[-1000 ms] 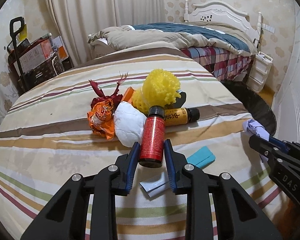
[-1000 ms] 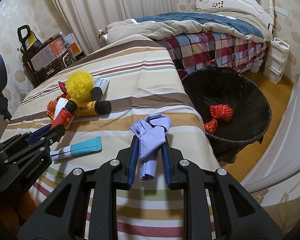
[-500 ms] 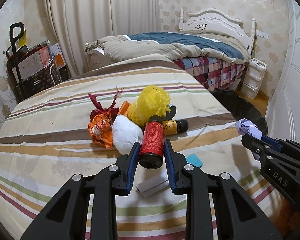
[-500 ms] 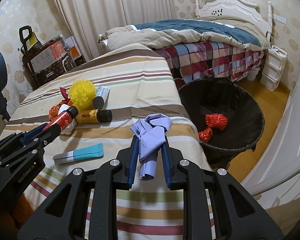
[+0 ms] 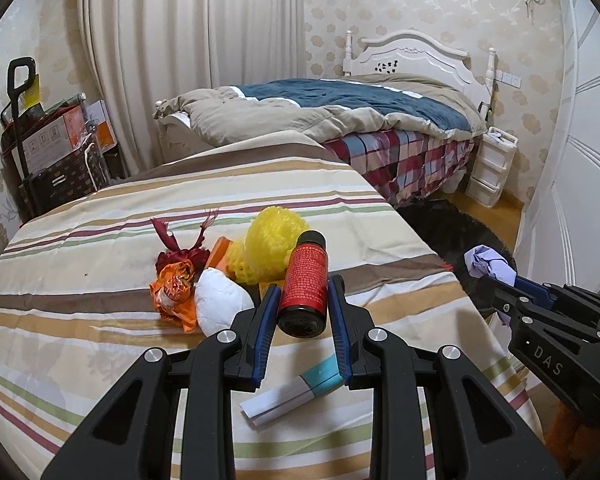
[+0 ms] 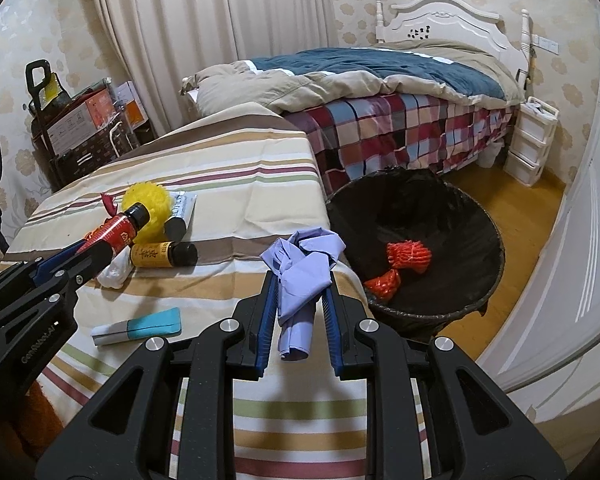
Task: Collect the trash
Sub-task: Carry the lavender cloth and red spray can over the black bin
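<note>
My left gripper (image 5: 303, 296) is shut on a small red bottle (image 5: 305, 285) with a black cap, held above the striped bedspread (image 5: 80, 280). My right gripper (image 6: 298, 284) is shut on a crumpled lilac cloth (image 6: 305, 264), near the bed's right edge; from the left wrist it shows as the lilac cloth (image 5: 489, 262). A black-lined trash bin (image 6: 452, 240) stands on the floor right of the bed, with red netting (image 6: 408, 254) inside. On the bed lie a yellow mesh ball (image 5: 270, 246), a white wad (image 5: 220, 302), an orange wrapper (image 5: 174, 288), a yellow bottle (image 6: 162, 254) and a teal-and-white packet (image 6: 140, 326).
A second bed (image 6: 380, 92) with a checked cover lies behind the bin. White drawers (image 6: 530, 140) stand by the far wall. A cart with boxes (image 6: 80, 128) sits at the left by the curtain. A white door (image 6: 580, 260) bounds the right side.
The left gripper has risen with the red bottle, lifting it clear of the pile. The right gripper with the lilac cloth has barely moved.
</note>
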